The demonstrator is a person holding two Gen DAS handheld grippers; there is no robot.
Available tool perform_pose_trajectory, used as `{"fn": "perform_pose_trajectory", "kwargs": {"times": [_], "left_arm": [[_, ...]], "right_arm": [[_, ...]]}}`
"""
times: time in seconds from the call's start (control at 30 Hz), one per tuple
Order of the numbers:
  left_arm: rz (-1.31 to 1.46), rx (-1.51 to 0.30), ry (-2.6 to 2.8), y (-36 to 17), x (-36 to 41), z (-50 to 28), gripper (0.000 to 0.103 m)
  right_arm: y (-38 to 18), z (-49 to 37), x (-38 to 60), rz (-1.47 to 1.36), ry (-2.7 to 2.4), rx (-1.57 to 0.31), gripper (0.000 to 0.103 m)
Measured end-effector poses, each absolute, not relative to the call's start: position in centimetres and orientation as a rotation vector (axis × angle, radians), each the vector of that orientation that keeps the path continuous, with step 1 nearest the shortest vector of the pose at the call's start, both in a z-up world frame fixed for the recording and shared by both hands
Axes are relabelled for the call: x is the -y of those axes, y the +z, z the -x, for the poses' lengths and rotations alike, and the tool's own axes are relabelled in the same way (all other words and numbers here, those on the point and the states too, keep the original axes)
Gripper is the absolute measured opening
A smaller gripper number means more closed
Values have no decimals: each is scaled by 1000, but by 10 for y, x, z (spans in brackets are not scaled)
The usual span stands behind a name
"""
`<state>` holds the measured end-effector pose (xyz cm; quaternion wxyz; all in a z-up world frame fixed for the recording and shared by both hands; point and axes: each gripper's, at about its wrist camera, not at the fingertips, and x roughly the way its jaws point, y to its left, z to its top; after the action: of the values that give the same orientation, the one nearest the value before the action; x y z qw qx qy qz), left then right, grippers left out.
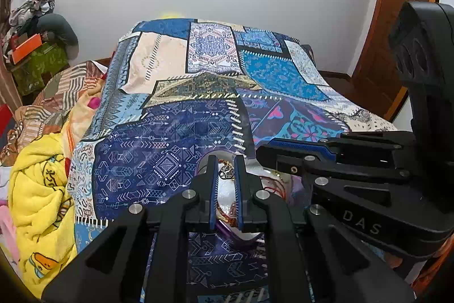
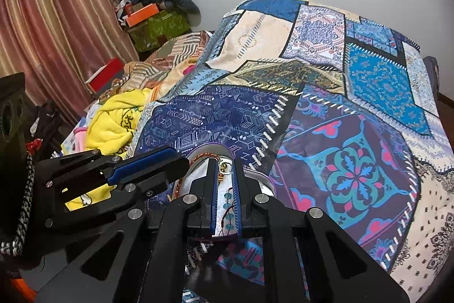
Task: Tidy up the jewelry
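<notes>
A shiny silver tray (image 2: pixel 265 183) with a purple edge lies on the patchwork bedspread (image 2: pixel 354 104) and holds several pieces of jewelry. My left gripper (image 1: pixel 226 162) hovers over the tray (image 1: pixel 227 190), its jaws a narrow gap apart; a small silver and gold ornament (image 1: pixel 226 171) shows between the fingertips, and I cannot tell if it is gripped. My right gripper (image 2: pixel 225 165) is over the same tray, jaws narrowly apart, with a gold bead piece (image 2: pixel 224 167) between the tips, a beaded orange chain (image 2: pixel 198 156) to the left and a turquoise bracelet (image 2: pixel 228 203) between the fingers.
The right gripper (image 1: pixel 298 152) crosses the left wrist view from the right; the left gripper (image 2: pixel 142 163) crosses the right wrist view from the left. A yellow blanket (image 1: pixel 37 189) and striped bedding (image 1: pixel 62 93) lie at the left. Boxes and clothes (image 2: pixel 147 19) stand by the curtain.
</notes>
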<state>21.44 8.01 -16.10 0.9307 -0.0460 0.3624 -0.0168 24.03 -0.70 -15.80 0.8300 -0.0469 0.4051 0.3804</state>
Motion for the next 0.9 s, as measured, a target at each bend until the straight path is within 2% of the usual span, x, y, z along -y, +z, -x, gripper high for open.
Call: {"fn": "perform_pose_trajectory", "kwargs": {"times": [0.2, 0.37, 0.53, 0.6, 0.9], "left_arm": [[112, -762, -44, -167, -90, -216, 9], [127, -764, -42, -166, -95, -215, 18], [128, -738, -17, -155, -100, -210, 23], [115, -717, 2, -146, -101, -205, 23], [101, -620, 34, -98, -103, -177, 24]], "right_arm": [[-165, -240, 1, 118, 816, -877, 8], [-168, -240, -1, 143, 810, -893, 11], [-163, -237, 5, 144, 785, -874, 26], [-157, -235, 10, 134, 774, -859, 28], [-109, -214, 38, 72, 752, -759, 28]]}}
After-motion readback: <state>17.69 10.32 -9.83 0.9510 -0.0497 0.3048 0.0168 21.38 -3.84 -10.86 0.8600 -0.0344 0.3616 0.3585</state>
